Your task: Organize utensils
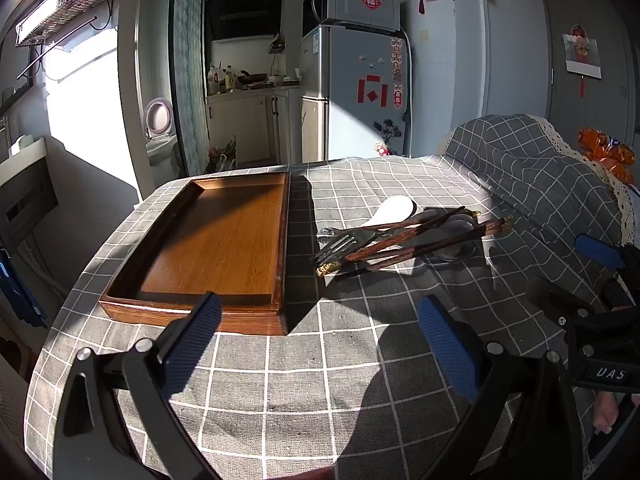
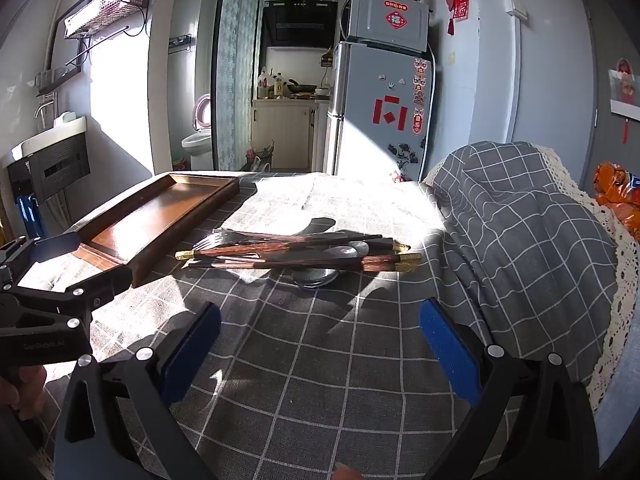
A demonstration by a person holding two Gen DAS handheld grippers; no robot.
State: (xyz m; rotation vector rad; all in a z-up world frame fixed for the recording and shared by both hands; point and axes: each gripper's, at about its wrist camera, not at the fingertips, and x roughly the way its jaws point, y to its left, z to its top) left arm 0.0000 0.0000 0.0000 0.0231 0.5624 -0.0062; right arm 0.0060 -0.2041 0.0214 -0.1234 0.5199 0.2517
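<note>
An empty wooden tray (image 1: 224, 240) (image 2: 160, 216) lies on the checked tablecloth at the left. To its right is a heap of utensils: dark wooden chopsticks with gold ends (image 1: 416, 240) (image 2: 304, 256), a fork (image 1: 344, 244) (image 2: 216, 242), a white spoon (image 1: 394, 210) and metal spoons (image 2: 316, 276). My left gripper (image 1: 320, 320) hangs open over the cloth just in front of the tray's near edge. Nothing lies between the fingers of my right gripper (image 2: 320, 320), which is open and short of the heap. Each view also catches the other gripper at its side.
A chair back draped in checked cloth (image 1: 532, 168) (image 2: 528, 216) rises at the right of the table. An orange snack bag (image 2: 616, 188) lies beyond it. A fridge (image 1: 356, 92) and a kitchen doorway stand behind the table's far edge.
</note>
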